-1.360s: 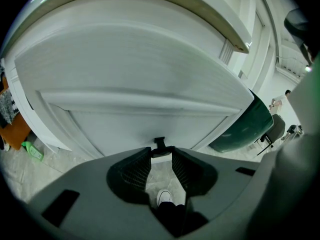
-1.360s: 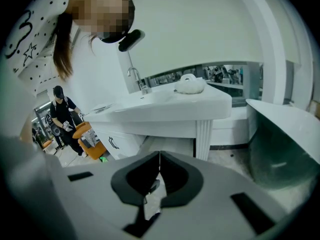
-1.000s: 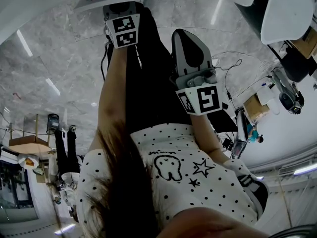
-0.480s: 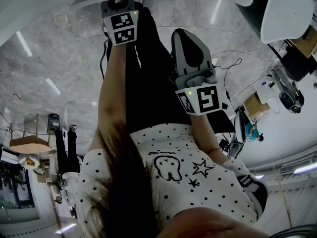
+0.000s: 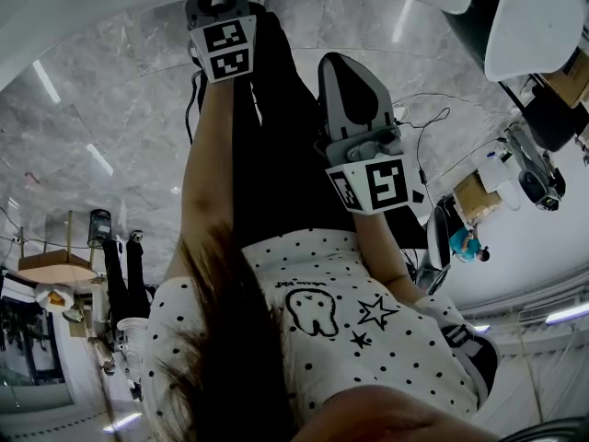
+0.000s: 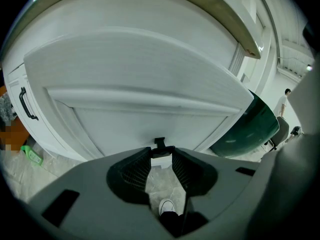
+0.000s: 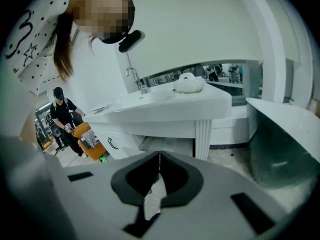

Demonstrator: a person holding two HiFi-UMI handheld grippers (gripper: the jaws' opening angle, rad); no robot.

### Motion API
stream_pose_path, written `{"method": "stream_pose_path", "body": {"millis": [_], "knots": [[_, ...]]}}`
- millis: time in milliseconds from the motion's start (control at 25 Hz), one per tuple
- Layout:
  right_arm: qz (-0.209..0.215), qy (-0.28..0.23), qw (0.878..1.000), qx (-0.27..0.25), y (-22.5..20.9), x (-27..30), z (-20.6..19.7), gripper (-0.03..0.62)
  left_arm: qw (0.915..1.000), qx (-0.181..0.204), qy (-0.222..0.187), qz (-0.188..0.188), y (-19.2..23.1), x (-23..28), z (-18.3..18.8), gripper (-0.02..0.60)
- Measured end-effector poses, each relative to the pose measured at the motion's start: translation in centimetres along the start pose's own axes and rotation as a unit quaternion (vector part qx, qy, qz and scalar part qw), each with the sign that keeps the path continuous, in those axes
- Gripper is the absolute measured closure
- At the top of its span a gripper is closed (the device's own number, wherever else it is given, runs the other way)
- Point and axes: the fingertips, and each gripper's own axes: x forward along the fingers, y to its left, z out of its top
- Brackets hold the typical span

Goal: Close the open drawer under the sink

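The white drawer front fills the left gripper view, under the pale sink counter edge. Its small black handle sits right at the tips of my left gripper, whose jaws stand wide with the handle's bar spanning between them. My right gripper hangs back from the vanity, shut with nothing in it. From there I see the white sink top with its tap. In the head view the left marker cube is at the top, the right one mid-frame.
A dark green tub stands to the right of the vanity, also seen as the tub. A second drawer with a black handle is at the left. A person in black and an orange seat are at the far left.
In the head view the left gripper has crept slightly toward the top, and the white drawer edge there has receded with it. The right gripper has stayed put.
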Motion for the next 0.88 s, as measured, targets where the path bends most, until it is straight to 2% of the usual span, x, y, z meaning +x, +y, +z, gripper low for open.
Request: {"method": "stream_pose_path", "body": {"millis": [880], "knots": [[0.003,0.008,1.0,0.004,-0.7,0.9,-0.1,0.579,0.9998,0.0,-0.017,0.012,1.1,1.2,1.7,0.451]]}}
